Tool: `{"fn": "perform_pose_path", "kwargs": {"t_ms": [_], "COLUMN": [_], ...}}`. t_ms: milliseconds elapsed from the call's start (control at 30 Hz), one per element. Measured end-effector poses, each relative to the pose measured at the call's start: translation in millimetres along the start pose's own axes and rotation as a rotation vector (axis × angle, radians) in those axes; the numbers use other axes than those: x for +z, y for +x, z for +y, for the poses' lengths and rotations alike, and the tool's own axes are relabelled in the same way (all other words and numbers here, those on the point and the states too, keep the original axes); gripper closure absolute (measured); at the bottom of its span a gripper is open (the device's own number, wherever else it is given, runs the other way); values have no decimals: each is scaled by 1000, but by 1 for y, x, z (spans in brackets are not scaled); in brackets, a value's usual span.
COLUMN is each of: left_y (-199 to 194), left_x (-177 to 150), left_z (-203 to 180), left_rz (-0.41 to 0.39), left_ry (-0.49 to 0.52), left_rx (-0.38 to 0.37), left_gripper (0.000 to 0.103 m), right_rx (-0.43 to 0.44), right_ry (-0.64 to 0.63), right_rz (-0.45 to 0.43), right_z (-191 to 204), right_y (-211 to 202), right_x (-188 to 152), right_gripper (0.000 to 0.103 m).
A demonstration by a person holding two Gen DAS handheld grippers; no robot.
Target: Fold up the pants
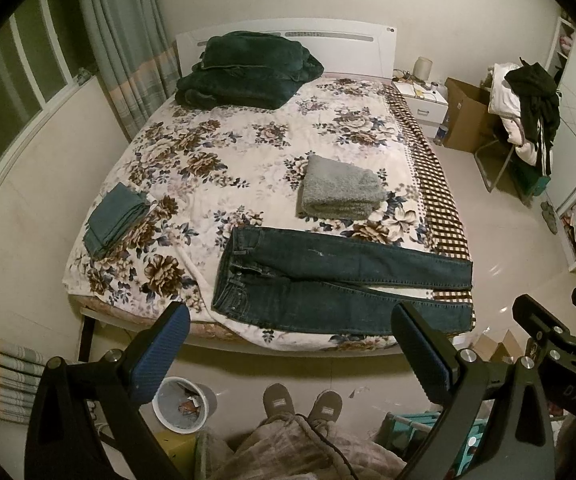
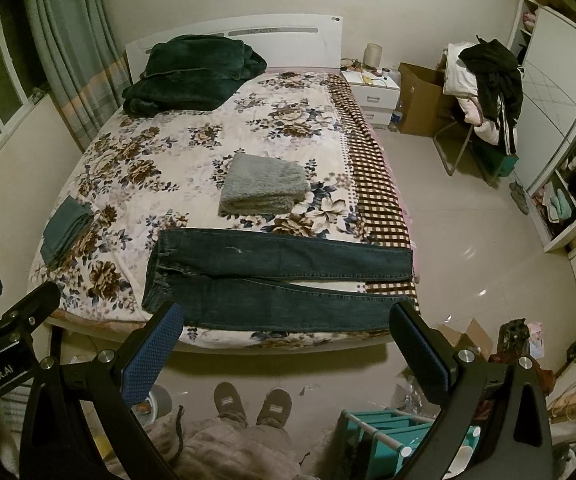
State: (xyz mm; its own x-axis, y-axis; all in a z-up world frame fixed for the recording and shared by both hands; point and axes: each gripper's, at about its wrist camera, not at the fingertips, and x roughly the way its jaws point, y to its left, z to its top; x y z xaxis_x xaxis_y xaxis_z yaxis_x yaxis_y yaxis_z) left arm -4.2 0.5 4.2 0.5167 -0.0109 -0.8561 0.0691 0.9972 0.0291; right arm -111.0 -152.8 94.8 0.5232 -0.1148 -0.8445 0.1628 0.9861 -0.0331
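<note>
You hold both grippers above the floor at the foot of the bed (image 1: 248, 152), neither touching anything. Your left gripper (image 1: 291, 344) has its blue-padded fingers (image 1: 160, 356) spread wide apart with nothing between them, and your right gripper (image 2: 288, 344) shows the same wide gap, also empty. The jeans (image 1: 327, 280) lie flat on the floral cover near the bed's foot edge, at about 12 o'clock just beyond your fingertips in the left wrist view. The waistband sits at 9 o'clock of the garment and the two legs run out toward 3 o'clock, slightly parted, with the hems reaching the checked strip at the bed's side. In the right wrist view the jeans (image 2: 280, 276) sit the same way, the near leg just past your fingertips. A folded grey towel (image 1: 339, 192) rests just beyond the jeans toward 12 o'clock, apart from them. A folded teal cloth (image 1: 116, 220) lies at 10 o'clock near the bed's left edge, well apart from the jeans. A dark green blanket (image 1: 248, 72) is piled against the headboard at 12 o'clock. Your slippers (image 1: 303, 404) stand on the floor at 6 o'clock, with a white bin (image 1: 180, 408) beside them toward 8 o'clock.
</note>
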Motion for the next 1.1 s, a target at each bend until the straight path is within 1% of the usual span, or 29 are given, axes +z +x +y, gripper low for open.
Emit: {"fn": "perform_pose_path", "kwargs": {"t_ms": [233, 867, 1000, 1100], "left_y": [0, -1, -1, -8], "left_x": [-1, -1, -1, -6], "left_z": [1, 0, 1, 8], "left_rz": [-1, -1, 1, -1], "left_ry": [-4, -6, -6, -11], "left_rx": [-2, -5, -5, -5], "left_gripper": [0, 0, 0, 0], "right_rx": [4, 10, 14, 17], "right_ry": [-3, -2, -2, -6], "right_rz": [-4, -4, -2, -2], "right_z": [13, 13, 18, 27], "right_y": [-9, -10, -13, -18], "right_x": [2, -1, -2, -2], "right_gripper": [0, 0, 0, 0]}}
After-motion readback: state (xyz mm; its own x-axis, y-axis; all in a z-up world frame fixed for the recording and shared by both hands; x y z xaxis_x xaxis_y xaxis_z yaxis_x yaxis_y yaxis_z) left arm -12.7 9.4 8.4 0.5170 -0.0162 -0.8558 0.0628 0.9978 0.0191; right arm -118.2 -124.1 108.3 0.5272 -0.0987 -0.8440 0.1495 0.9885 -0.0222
